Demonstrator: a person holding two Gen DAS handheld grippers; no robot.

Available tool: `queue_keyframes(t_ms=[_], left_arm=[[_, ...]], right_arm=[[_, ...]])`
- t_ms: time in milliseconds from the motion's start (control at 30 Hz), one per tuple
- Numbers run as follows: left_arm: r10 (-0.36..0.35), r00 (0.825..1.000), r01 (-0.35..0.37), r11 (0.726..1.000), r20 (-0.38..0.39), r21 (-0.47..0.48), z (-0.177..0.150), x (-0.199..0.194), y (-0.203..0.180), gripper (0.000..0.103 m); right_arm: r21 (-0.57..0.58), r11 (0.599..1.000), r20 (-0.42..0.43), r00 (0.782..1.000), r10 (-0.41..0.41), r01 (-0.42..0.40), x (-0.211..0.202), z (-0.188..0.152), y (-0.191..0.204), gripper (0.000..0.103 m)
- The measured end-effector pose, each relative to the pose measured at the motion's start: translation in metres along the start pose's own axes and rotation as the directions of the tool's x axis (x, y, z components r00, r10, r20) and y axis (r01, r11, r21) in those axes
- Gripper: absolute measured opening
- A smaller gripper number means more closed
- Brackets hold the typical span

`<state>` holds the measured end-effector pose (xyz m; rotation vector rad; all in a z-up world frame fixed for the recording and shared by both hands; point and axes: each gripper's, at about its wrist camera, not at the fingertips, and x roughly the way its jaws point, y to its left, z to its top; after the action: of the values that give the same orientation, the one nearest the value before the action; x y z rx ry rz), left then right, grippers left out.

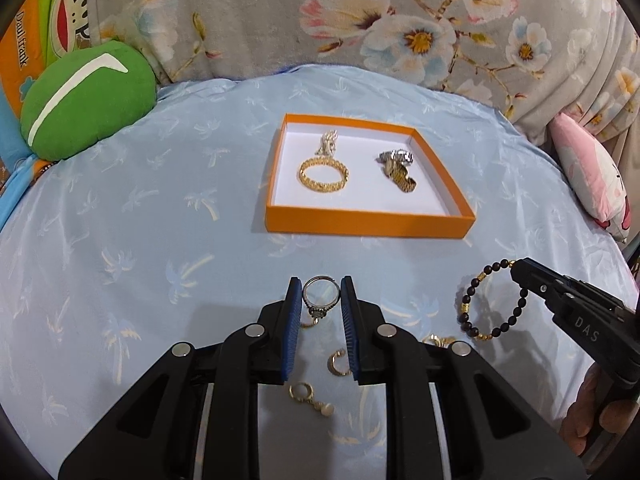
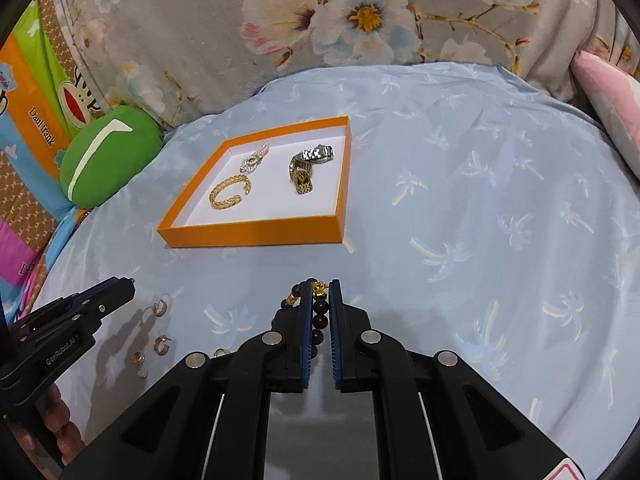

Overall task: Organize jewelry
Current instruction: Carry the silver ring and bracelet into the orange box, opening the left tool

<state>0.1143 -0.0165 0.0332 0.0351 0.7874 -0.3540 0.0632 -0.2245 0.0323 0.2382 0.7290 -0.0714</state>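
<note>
Both pickups look done. The left hand-held gripper [image 1: 321,294] is clamped on a silver ring [image 1: 319,293], and the right hand-held gripper [image 2: 320,298] is clamped on the dark bead bracelet [image 2: 320,312], both near the bed's front edge. Next, I'd guess, carry them to the orange tray [image 1: 368,226] mid-bed without bumping the earrings [image 1: 310,397] still on the sheet.
</note>
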Motion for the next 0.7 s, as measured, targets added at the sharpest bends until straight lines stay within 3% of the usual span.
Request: queue_keyframes(t_ms=[233,367,533,700], left_arm=[[-0.008,1.0,0.008,1.0,0.025,-0.006,0.035,0.009,0.005,0.019],[-0.006,0.999,0.005,1.0,0.038,0.004,0.06,0.024,0.003,0.019],[-0.024,0.999,0.024,1.0,0.03,-0.007,0.09,0.056,0.002,0.019],[-0.018,1.0,0.018,1.0,-0.005,0.001,0.1,0.094,-0.005,0.019]], right_arm=[[-0.064,0.998,0.057,0.998,0.028,-0.024,0.0,0.045,0.019,0.007],[-0.065,0.995,0.076,0.994,0.081,-0.076,0.013,0.075,0.028,0.007],[-0.019,0.988,0.049,0.986,0.157,-0.156,0.05,0.098,0.03,0.007],[0.006,0.987,-0.024,0.987,0.161,-0.161,0.092,0.097,0.023,0.007]])
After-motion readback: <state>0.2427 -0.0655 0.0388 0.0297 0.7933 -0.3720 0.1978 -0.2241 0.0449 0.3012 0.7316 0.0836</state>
